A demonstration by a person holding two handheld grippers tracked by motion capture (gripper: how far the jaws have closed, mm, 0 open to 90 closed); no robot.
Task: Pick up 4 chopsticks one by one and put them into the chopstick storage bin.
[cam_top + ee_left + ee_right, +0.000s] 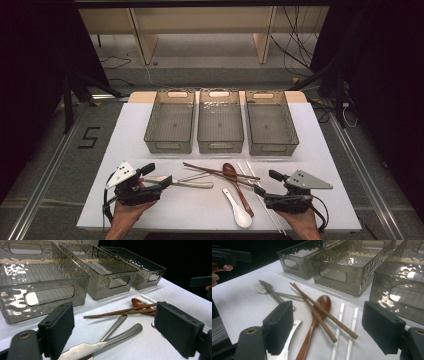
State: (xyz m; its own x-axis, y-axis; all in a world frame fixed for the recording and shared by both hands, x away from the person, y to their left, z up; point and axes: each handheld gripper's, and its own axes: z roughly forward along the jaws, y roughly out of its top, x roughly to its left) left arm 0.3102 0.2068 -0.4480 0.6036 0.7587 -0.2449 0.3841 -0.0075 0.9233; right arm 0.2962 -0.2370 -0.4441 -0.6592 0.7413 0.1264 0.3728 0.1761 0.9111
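Note:
Loose cutlery lies on the white mat (125, 145): a metal knife (192, 184) and fork (186, 177), brown chopsticks (220, 172), a wooden spoon (235, 180), white chopsticks (262, 200) and a white ceramic spoon (237, 207). My left gripper (156, 175) is open just left of the knife. In the left gripper view the knife blade (85, 350) lies low between its spread jaws, and the pads do not press on it. My right gripper (267, 183) is open at the right end of the pile. Its jaws frame the wooden spoon (318, 312) and brown chopsticks (324, 315).
Three smoky translucent bins stand in a row behind the cutlery, a left bin (170, 145), a middle bin (220, 146) and a right bin (272, 147), with nothing visible inside them. The mat's front edge runs close to my hands. Dark floor, rails and cables surround the table.

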